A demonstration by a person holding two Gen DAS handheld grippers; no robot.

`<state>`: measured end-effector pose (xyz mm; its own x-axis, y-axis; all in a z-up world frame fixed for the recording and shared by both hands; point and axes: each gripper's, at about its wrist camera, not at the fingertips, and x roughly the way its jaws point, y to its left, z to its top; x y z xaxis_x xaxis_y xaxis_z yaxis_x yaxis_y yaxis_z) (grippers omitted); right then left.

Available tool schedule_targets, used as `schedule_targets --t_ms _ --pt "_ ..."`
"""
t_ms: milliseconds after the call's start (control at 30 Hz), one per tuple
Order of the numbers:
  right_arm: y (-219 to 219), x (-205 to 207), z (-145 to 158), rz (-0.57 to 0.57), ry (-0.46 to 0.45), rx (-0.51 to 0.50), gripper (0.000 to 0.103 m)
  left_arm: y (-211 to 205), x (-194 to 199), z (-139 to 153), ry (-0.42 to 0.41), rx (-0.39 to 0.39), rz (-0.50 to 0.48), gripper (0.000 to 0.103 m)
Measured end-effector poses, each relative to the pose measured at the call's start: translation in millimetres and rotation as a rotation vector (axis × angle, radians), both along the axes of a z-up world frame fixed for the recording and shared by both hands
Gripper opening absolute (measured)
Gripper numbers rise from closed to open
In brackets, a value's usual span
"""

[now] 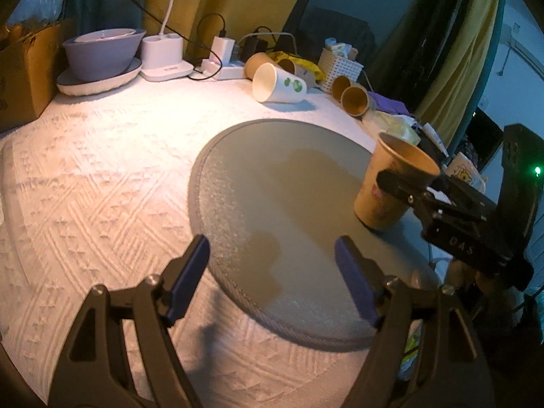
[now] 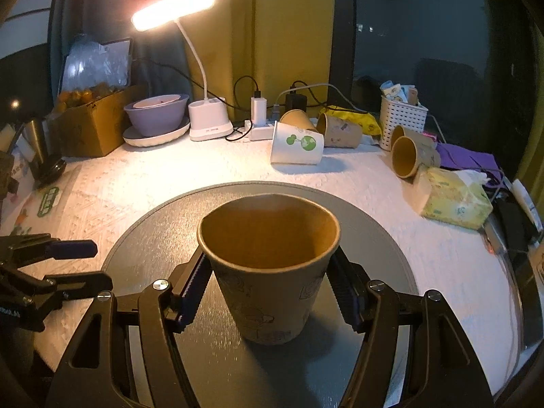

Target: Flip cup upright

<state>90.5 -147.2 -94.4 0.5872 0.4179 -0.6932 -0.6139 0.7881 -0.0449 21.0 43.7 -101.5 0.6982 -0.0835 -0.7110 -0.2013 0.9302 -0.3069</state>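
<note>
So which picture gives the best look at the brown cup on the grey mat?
The right wrist view: the brown cup fills the centre, upright, mouth open, between the right tool. The left wrist view shows it small at the right edge, partly hidden.

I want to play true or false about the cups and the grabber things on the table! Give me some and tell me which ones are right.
1. The brown paper cup on the grey round mat stands with its opening up. True.
2. The right hand-held gripper has its fingers on both sides of the brown paper cup. True.
3. The left hand-held gripper is holding a cup. False: it is open with nothing between its fingers.
4. The white cup with green pictures stands upright. False: it lies on its side.
5. The desk lamp is switched off. False: it glows brightly.
</note>
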Motion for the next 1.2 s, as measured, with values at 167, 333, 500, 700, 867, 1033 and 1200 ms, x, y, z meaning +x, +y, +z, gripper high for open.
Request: schedule_targets --t_ms 167,333,500,700,867,1033,1200 --pt "-6 -11 0 -0.017 0.000 -0.013 0.070 -7 -6 5 -0.013 0.020 -0.008 0.078" --pt "-9 -20 2 -0.035 -0.005 -0.034 0.073 -13 -14 12 -0.033 0.044 -0.013 0.078" --pt "-14 -30 5 -0.046 0.003 -0.035 0.074 -17 -24 19 -0.051 0.067 -0.003 0.078" --pt "-24 -45 12 -0.063 0.006 -0.026 0.074 -25 -37 29 -0.076 0.100 0.000 0.079" --pt "-31 -58 20 -0.078 0.002 -0.020 0.074 -34 -47 36 -0.093 0.137 0.005 0.079" --pt "-34 -72 32 -0.086 -0.015 -0.017 0.074 -42 -56 45 -0.120 0.165 -0.004 0.079" --pt "-35 -87 48 -0.093 -0.043 -0.001 0.074 -49 -69 60 -0.173 0.198 0.001 0.079"
